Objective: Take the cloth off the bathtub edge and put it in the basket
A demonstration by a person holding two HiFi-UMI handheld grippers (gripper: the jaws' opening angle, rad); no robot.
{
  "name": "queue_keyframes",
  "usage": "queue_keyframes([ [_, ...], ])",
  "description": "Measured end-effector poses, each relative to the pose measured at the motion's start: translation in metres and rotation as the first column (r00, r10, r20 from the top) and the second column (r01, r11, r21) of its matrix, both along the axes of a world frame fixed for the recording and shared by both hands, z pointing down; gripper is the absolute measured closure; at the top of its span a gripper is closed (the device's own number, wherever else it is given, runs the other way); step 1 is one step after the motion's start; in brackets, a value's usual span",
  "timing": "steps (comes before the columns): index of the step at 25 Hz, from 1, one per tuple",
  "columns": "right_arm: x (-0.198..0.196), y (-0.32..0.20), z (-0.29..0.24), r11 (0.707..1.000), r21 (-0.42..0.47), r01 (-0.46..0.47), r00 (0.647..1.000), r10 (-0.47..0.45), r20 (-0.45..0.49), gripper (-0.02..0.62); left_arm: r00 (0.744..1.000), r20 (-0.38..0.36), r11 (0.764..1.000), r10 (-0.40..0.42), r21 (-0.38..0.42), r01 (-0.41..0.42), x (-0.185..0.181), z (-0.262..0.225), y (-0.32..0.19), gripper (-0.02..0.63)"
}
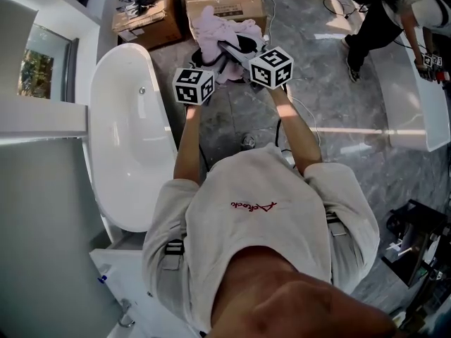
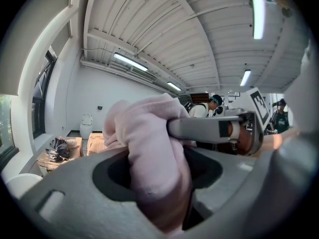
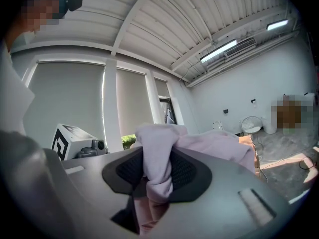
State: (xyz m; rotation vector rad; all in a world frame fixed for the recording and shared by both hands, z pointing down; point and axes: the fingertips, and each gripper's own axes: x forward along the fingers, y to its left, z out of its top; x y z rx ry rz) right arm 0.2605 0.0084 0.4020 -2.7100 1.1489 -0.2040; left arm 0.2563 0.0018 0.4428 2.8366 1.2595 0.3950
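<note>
A pale pink cloth [image 1: 224,27] hangs bunched in the air between my two grippers, past the far end of the white bathtub [image 1: 123,132]. My left gripper [image 2: 155,176] is shut on a thick fold of the cloth [image 2: 149,133]. My right gripper [image 3: 155,176] is shut on another fold of it [image 3: 199,146]. In the head view the left gripper [image 1: 209,67] and the right gripper [image 1: 236,50] stand close together, jaws pointing away from me. Something dark [image 1: 211,60] shows under the cloth; I cannot tell whether it is the basket.
Cardboard boxes [image 1: 151,20] stand on the marble floor beyond the cloth. Another person [image 1: 384,20] stands at the back right beside a white counter [image 1: 416,111]. A white ledge [image 1: 42,118] runs left of the tub. Cables lie on the floor.
</note>
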Motion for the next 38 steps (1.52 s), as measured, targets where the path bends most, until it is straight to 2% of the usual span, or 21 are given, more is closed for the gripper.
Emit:
queue_keyframes([
  [5, 0.008, 0.032, 0.002, 1.000, 0.012, -0.024, 1.000, 0.024, 0.002, 0.462, 1.000, 0.006, 1.000, 0.016, 0.005, -0.016, 0.008, 0.002, 0.031, 0.339],
  [15, 0.017, 0.064, 0.006, 0.999, 0.026, -0.038, 0.999, 0.038, 0.013, 0.460, 0.999, 0.019, 1.000, 0.026, 0.017, -0.026, 0.016, 0.006, 0.062, 0.339],
  [23, 0.026, 0.062, 0.016, 1.000, 0.017, -0.016, 0.999, 0.016, 0.030, 0.462, 0.999, 0.036, 1.000, -0.001, 0.008, 0.001, 0.024, 0.016, 0.061, 0.339],
  [38, 0.053, 0.077, 0.020, 0.999, 0.014, -0.041, 0.999, 0.041, 0.030, 0.462, 0.999, 0.041, 1.000, 0.023, 0.002, -0.023, 0.052, 0.020, 0.076, 0.339],
])
